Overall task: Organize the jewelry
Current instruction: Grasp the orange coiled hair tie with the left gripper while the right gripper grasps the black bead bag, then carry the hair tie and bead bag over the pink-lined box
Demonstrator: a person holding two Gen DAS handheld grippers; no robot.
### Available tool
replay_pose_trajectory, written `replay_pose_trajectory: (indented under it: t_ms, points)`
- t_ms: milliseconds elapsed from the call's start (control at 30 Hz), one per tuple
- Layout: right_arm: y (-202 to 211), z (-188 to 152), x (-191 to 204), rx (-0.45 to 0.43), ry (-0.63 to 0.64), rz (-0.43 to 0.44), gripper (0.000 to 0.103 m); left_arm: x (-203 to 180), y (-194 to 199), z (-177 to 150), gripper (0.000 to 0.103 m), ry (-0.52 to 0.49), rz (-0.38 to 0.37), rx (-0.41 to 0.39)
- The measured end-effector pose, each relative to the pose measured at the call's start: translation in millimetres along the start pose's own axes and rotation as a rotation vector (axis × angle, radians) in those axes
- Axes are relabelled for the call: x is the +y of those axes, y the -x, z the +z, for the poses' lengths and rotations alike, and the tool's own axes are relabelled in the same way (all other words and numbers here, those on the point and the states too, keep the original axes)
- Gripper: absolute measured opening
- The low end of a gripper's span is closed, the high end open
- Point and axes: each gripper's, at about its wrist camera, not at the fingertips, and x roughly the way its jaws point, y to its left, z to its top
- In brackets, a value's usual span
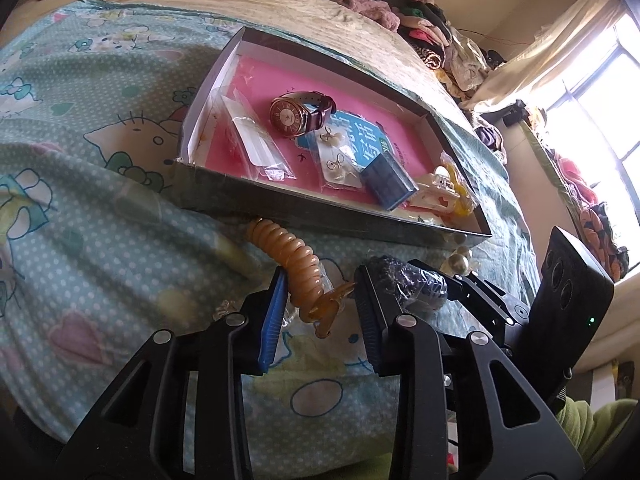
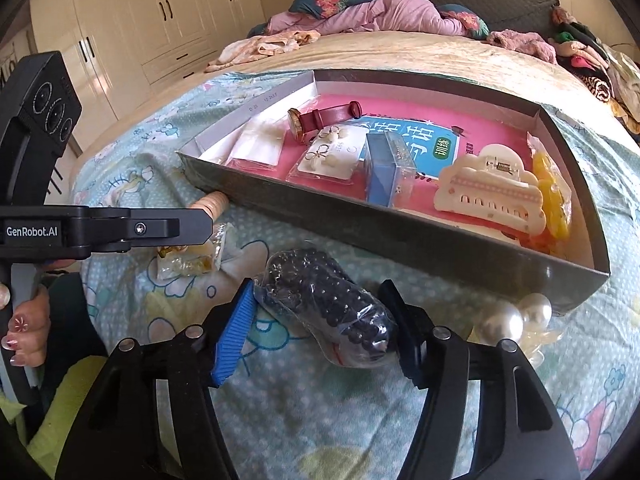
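We are holding the left tongs (image 1: 320,304) low over the bed's pale blue cartoon-print sheet (image 1: 100,200), part-spread around an amber spiral plastic coil tie (image 1: 302,264); the coil is touching the left blue ribbed pad (image 1: 274,320), but we cannot tell whether the right pad is touching it, so no firm pinch is showing. One end of the coil is lying against the near wall of the shallow dark grey cardboard box (image 2: 400,236).

The right tongs (image 2: 316,320) are sitting part-spread around a clear plastic packet of black beads (image 2: 328,300), which is resting on the sheet just in front of the box. Pads are just beside the packet; contact is unclear, so we cannot call it gripped.

A cluster of large white pearl beads (image 2: 516,316) is lying by the box's near right corner. A small clear packet with yellowish pieces (image 2: 188,260) is lying under the left tool's arm.

Inside the box, on the pink lining: a gold-faced wristwatch with a dark red strap (image 1: 298,114), a white earring card in plastic (image 2: 332,156), a blue rectangular case (image 2: 386,172), a cream plastic hair claw (image 2: 492,196), a yellow item in plastic (image 2: 554,196) and a flat white sachet (image 1: 260,146).

A hand with painted nails (image 2: 24,324) is gripping the left tool's handle.
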Motion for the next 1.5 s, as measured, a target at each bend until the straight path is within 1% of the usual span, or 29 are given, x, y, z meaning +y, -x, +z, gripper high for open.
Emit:
replay_pose_trajectory:
  t_ms: [200,367,633,800,1100,1500]
  points:
    - [20.5,-5.1,-0.1,-0.021,-0.011,0.017,0.061,-3.9,16.1,-9.9,0.025,-0.014,-0.013,-0.022]
    - [42.2,-4.6,-1.2,-0.058,-0.02,0.02,0.061,-8.0,35.2,-9.8,0.025,-0.02,-0.026,-0.062]
    - [64.8,2.0,-3.7,-0.111,-0.023,0.016,0.061,-17.9,54.9,4.5,0.025,-0.049,-0.005,-0.127]
    - [73.6,12.8,-4.8,-0.143,-0.02,0.018,0.061,-23.2,62.7,18.1,0.025,-0.075,0.01,-0.154]
    - [81.8,36.2,-9.4,-0.194,-0.004,0.002,0.061,-29.4,54.0,42.9,0.025,-0.115,0.055,-0.172]
    - [77.4,59.4,-21.1,-0.228,0.002,-0.029,0.061,-36.4,32.0,59.2,0.025,-0.158,0.098,-0.164]
